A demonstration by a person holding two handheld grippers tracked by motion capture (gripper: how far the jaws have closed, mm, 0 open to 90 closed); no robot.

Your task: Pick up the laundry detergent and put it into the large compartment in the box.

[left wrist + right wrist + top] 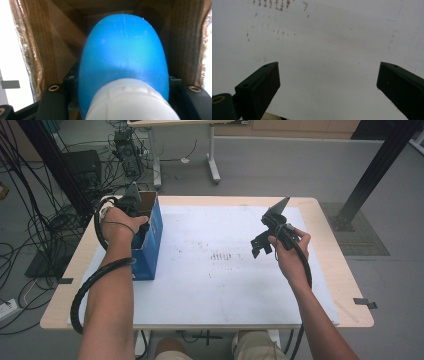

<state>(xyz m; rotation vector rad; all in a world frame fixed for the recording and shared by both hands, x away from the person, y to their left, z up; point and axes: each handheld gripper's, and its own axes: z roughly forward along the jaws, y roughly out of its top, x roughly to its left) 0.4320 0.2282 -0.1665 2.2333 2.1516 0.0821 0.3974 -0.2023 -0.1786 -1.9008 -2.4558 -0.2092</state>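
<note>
At frame left, our left gripper pinches a blue-and-white object inside the blue box; right gripper, jaws spread, hovers above the counter.

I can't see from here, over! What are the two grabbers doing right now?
Left gripper inside blue box, shut on blue-and-white object. Right gripper open, empty, above white mat. Nothing in the way.

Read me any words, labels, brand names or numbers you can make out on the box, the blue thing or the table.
None can be read.
Blue box: its side shows no print.
Blue rounded object held in the left claw: plain; its white end has raised shapes too blurred to read.
White table sheet: just brownish specks, no letters.
</note>
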